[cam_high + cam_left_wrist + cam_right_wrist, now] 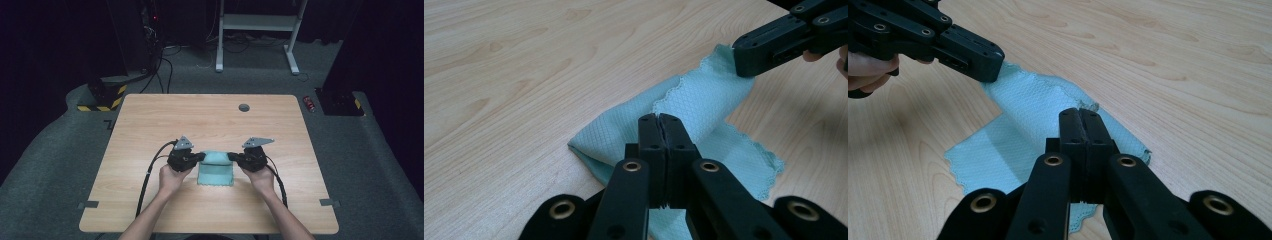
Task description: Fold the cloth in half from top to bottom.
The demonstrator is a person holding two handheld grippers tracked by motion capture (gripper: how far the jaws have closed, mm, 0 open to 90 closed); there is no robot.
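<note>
Jaws on both grippers are pinching the teal cloth (215,167) at mid-table (210,115) in the high view. Left gripper (659,120) is clamping its scalloped hem. Right gripper (1080,115) is gripping the opposite corner, cloth partly lifting.

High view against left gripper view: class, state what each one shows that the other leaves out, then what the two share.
High view alone: the whole table with the grey floor round it, a white frame behind, both forearms, and the left claw and right claw at opposite top corners of the cloth.

Left gripper view alone: the cloth's weave and scalloped hem, its top edge raised, and its own jaws pressed together on a fold.

Shared: teal cloth, wooden tabletop, right claw on the cloth.
</note>
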